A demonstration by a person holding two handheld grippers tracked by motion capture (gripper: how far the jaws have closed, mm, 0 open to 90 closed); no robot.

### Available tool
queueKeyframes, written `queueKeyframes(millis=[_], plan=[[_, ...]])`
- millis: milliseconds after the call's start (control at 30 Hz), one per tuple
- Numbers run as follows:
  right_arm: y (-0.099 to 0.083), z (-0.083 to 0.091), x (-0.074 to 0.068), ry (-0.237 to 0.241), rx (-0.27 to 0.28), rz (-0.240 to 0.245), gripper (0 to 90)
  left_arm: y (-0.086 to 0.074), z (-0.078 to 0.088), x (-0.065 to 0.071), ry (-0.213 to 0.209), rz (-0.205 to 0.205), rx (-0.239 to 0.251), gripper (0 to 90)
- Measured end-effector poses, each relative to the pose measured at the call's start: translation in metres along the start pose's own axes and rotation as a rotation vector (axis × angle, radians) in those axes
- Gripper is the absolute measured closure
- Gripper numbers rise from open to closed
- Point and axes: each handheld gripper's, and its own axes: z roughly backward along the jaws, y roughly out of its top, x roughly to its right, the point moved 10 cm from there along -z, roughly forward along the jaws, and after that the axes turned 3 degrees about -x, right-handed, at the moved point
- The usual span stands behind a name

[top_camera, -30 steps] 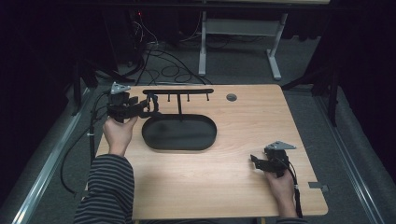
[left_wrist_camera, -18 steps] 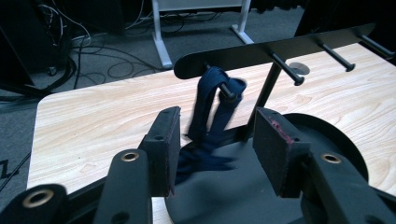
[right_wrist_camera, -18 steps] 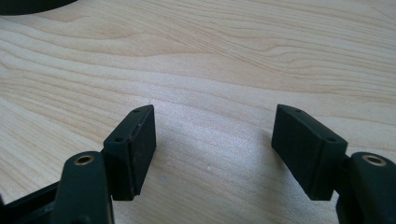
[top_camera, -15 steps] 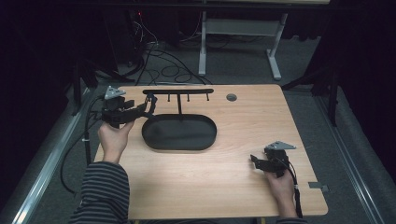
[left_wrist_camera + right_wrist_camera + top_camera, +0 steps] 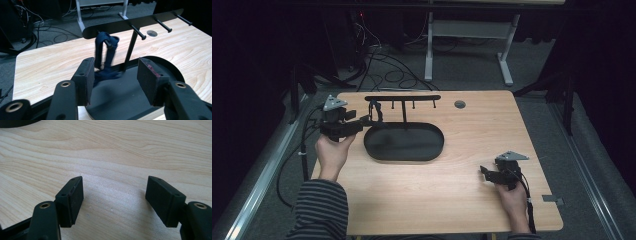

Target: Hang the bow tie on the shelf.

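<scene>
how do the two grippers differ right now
The left gripper is raised at the rack, facing the dark blue strap hung on its end peg; the right gripper sits low over bare table, near nothing. The left gripper's jaws have just been opening, with the strap beyond them, not gripped. Both stand open and empty.

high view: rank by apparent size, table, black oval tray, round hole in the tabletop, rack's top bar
1. table, by far the largest.
2. black oval tray.
3. rack's top bar: about as long as the tray, but far thinner.
4. round hole, smallest.
</scene>
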Motion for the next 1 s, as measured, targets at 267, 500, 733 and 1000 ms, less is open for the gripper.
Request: queueKeyframes(millis=[267,500,733,1000], plan=[[0.000,0.000,0.000,-0.001,0.000,0.001,32.1,-0.003,0.006,0.004,-0.001,-0.007,0.017,48.2],[0.000,0.000,0.000,-0.002,0.000,0.003,32.1,-0.006,0.013,0.004,-0.004,-0.001,0.032,48.2],[0.000,0.000,0.000,-0.004,0.001,0.003,32.1,-0.009,0.020,0.007,-0.018,0.006,0.043,48.1],[0.000,0.000,0.000,-0.005,0.002,0.005,32.1,-0.013,0.028,0.008,-0.025,0.012,0.055,48.1]])
